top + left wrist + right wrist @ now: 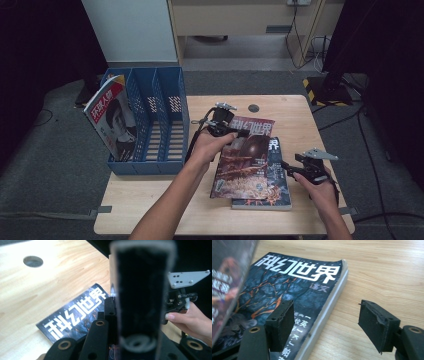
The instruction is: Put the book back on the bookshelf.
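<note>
With the left gripper (pixel 231 129) clamped on the glossy reddish-brown magazine (pixel 243 160), lift it clear while the right gripper (pixel 289 167), jaws apart, steadies the dark blue paperback book (pixel 294 290) beneath.

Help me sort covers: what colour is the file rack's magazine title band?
Red, with white lettering, on the magazine in the blue file rack; clearest in the high view.

Office-like room: desk (pixel 150 205), blue file rack (pixel 150 120).

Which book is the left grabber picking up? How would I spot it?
Look at the wooden table, right of the blue file rack. Two magazines overlap there. The left gripper pinches the upper magazine by its top edge: it is reddish-brown and tilted up, while the dark blue magazine lies flat beneath.
</note>
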A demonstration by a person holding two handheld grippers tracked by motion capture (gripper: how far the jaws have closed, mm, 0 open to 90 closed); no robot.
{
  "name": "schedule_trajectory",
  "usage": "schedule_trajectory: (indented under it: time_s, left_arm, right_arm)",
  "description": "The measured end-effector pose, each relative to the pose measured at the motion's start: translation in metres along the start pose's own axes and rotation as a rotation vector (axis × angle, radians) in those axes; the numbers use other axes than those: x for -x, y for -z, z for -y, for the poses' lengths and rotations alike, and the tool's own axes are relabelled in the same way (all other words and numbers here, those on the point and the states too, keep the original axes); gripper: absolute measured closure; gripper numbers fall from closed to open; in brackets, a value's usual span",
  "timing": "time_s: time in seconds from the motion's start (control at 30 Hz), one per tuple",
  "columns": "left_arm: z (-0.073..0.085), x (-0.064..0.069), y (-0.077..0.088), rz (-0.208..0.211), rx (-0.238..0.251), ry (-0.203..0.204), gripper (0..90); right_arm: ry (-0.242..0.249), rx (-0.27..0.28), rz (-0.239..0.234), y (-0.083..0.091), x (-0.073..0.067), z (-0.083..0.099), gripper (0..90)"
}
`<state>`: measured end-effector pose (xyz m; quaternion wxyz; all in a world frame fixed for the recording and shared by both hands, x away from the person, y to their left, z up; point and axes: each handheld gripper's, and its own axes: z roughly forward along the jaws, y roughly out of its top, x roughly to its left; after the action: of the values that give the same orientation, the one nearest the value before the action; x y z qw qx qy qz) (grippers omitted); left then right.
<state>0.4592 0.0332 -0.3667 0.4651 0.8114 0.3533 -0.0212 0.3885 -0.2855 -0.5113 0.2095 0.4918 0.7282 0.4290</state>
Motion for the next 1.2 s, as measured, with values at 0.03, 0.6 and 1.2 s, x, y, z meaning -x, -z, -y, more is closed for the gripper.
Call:
schedule_trajectory:
  time_s: [0.03,0.6,1.2]
  left_arm:
    - [-0.003,0.001,0.002,-0.005,0.002,-0.005,83.6]
    - [-0.033,0.006,0.048,-0.096,0.117,-0.011,83.6]
    - [-0.031,0.007,0.088,-0.158,0.169,-0.009,83.6]
  right_arm:
    - [-0.008,0.001,0.002,0.0,0.0,0.0,28.6]
    - [-0.01,0.002,0.057,0.004,0.007,0.002,26.0]
    - [-0.008,-0.02,0.114,0.006,0.012,0.005,24.6]
